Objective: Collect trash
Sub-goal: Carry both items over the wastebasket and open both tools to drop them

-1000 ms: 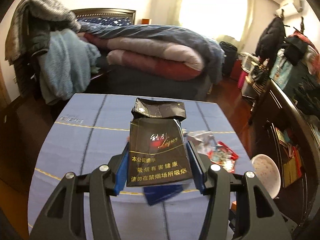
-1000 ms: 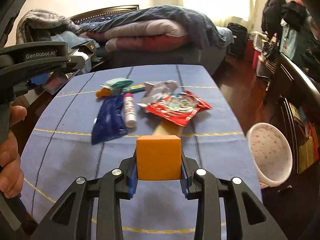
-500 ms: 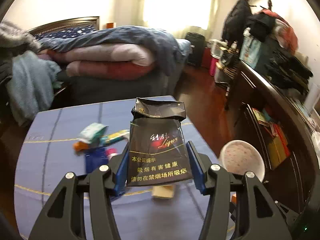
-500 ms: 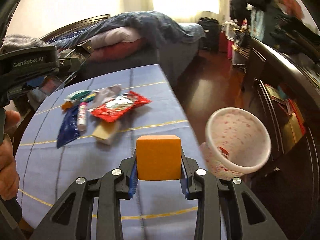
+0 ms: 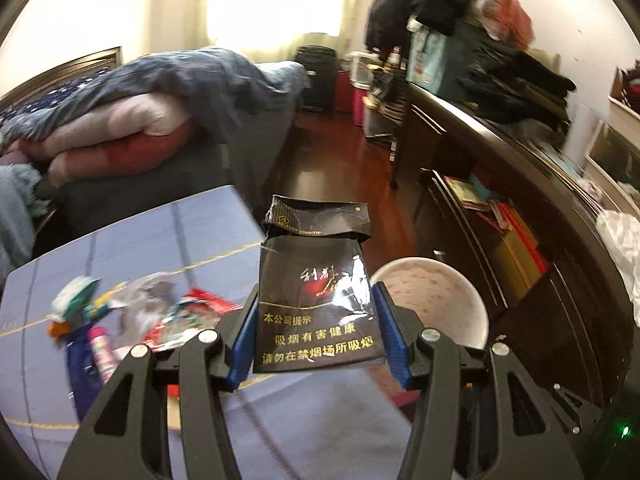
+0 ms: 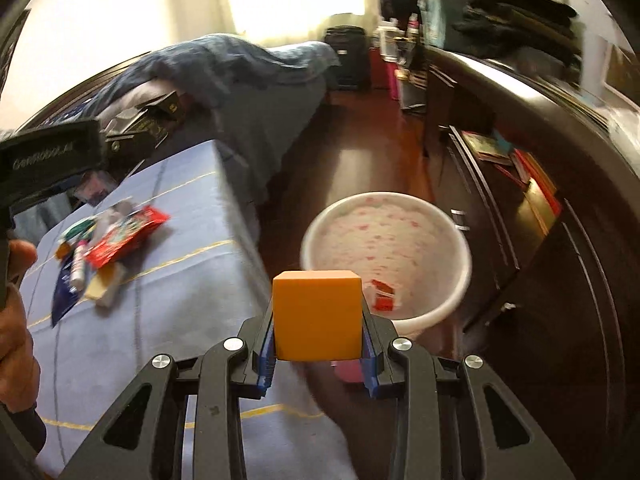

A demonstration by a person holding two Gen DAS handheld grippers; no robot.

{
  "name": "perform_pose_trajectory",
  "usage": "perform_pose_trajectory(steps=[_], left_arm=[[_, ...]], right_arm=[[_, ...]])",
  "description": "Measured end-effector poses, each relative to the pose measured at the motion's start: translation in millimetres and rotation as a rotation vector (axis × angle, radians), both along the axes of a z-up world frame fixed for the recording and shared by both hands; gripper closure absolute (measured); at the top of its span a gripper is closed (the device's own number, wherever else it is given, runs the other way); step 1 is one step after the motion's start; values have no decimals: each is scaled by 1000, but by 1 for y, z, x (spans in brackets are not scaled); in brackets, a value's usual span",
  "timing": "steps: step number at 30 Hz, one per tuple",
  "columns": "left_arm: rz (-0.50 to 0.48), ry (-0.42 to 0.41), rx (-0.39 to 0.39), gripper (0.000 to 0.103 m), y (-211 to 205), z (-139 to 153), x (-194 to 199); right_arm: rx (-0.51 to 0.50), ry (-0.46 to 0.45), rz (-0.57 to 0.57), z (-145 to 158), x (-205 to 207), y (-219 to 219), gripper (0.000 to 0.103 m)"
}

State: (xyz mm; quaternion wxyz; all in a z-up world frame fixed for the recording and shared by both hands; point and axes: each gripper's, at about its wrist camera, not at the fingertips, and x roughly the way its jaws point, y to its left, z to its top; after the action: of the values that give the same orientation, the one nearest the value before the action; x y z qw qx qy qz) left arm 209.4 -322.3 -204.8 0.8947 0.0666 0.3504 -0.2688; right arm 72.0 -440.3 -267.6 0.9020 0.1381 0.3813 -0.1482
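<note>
On the left, the blue-clothed desk carries a loose heap of litter: a dark blue wrapper, a small pink-and-white tube, a red snack packet, a crumpled silvery wrapper, a green-and-white scrap and a pale tan block lying against the packet's near edge. The left gripper is clamped on a black cigarette pack, its torn lid flapped open at the top, held upright above the desk's right edge. Just to its right, the right gripper is closed tight on an orange cube, held beyond the desk's edge and in front of the bin. On the floor beside the desk stands a white trash bin with pink speckles inside; in it lies a small red-and-white scrap near the front wall, and the rest of its bottom is hidden behind the cube. Right of the bin runs a dark wooden cabinet with books on its shelves.
</note>
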Motion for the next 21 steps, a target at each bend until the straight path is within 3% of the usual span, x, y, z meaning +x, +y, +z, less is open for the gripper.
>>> perform_pose_trajectory(steps=[14,21], left_arm=[[-141,49,33,49,-90,-34,14],[-193,142,17,49,-120,-57,36]], right_arm=[[16,1,-169,-22,5,-85,69],[10,1,-189,-32,24,-110,69]])
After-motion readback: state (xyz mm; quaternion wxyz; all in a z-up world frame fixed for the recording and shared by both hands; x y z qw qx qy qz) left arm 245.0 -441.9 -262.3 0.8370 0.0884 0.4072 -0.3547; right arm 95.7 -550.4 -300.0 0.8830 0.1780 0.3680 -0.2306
